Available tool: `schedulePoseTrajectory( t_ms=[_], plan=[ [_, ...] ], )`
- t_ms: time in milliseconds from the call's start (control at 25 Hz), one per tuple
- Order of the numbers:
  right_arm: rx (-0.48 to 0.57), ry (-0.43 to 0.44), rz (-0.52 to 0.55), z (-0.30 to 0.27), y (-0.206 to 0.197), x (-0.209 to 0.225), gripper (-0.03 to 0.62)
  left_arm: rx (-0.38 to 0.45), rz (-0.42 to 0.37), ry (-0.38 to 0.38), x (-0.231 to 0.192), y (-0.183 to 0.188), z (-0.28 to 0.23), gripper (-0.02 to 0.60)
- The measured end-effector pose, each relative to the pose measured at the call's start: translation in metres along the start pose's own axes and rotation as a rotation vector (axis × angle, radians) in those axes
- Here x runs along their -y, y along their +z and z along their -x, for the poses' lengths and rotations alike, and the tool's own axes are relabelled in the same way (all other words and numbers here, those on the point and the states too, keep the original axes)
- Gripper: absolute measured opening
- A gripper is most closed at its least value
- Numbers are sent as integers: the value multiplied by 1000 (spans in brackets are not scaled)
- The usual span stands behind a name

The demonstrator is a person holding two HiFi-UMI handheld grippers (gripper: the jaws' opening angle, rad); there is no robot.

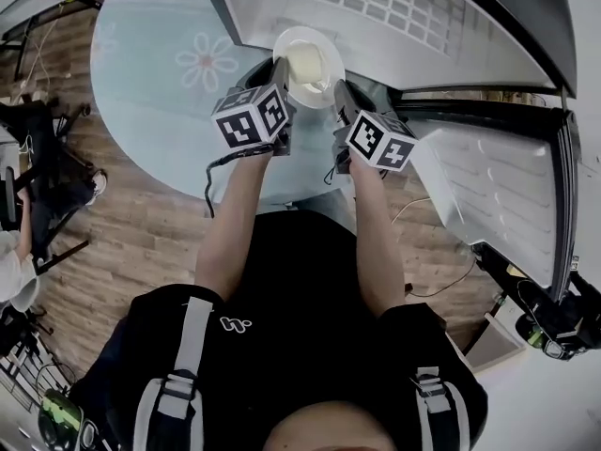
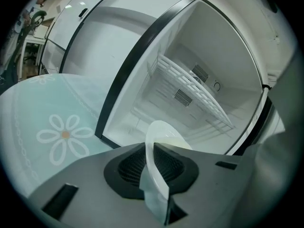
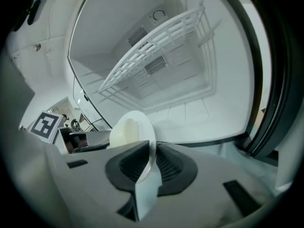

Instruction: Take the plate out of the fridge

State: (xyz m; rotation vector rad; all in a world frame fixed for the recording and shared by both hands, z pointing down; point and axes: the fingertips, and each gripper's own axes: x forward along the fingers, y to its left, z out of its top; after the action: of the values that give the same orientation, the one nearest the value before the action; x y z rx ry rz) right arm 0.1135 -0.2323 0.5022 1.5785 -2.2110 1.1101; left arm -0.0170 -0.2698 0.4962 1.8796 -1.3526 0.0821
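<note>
A white plate (image 1: pixel 308 64) hangs between my two grippers just outside the open fridge (image 1: pixel 394 12). My left gripper (image 1: pixel 280 66) is shut on the plate's left rim, and my right gripper (image 1: pixel 340 90) is shut on its right rim. In the left gripper view the plate (image 2: pixel 164 134) stands edge-on between the ribbed pads (image 2: pixel 133 167) of the left gripper (image 2: pixel 153 167). The right gripper view shows the plate (image 3: pixel 130 129) pinched by the right gripper (image 3: pixel 153 163), with the left gripper's marker cube (image 3: pixel 45 125) beyond it. The fridge compartment behind the plate holds nothing but its shelf.
A white wire shelf (image 2: pixel 190 87) spans the fridge interior (image 3: pixel 152 56). The open fridge door (image 1: pixel 498 186) stands to the right. A pale blue rug with a flower print (image 1: pixel 169 73) lies on the wood floor at left. A second person (image 1: pixel 14 271) and dark equipment sit at the far left.
</note>
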Motion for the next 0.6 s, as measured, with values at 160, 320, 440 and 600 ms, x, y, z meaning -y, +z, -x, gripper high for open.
schedulePoseTrajectory(
  t_ms=[160,320,440,600],
  plan=[
    [23,5,-14,16,-4,-10,44,6,-29,-14,6,2,16,44],
    [55,8,-24,32,-10,-18,41,9,-47,-31,12,0,31,46],
    [63,8,-38,40,-16,-22,41,10,-47,-35,14,-4,40,46],
    [61,13,-65,47,-25,-25,40,6,-60,-26,13,-9,49,46]
  ],
)
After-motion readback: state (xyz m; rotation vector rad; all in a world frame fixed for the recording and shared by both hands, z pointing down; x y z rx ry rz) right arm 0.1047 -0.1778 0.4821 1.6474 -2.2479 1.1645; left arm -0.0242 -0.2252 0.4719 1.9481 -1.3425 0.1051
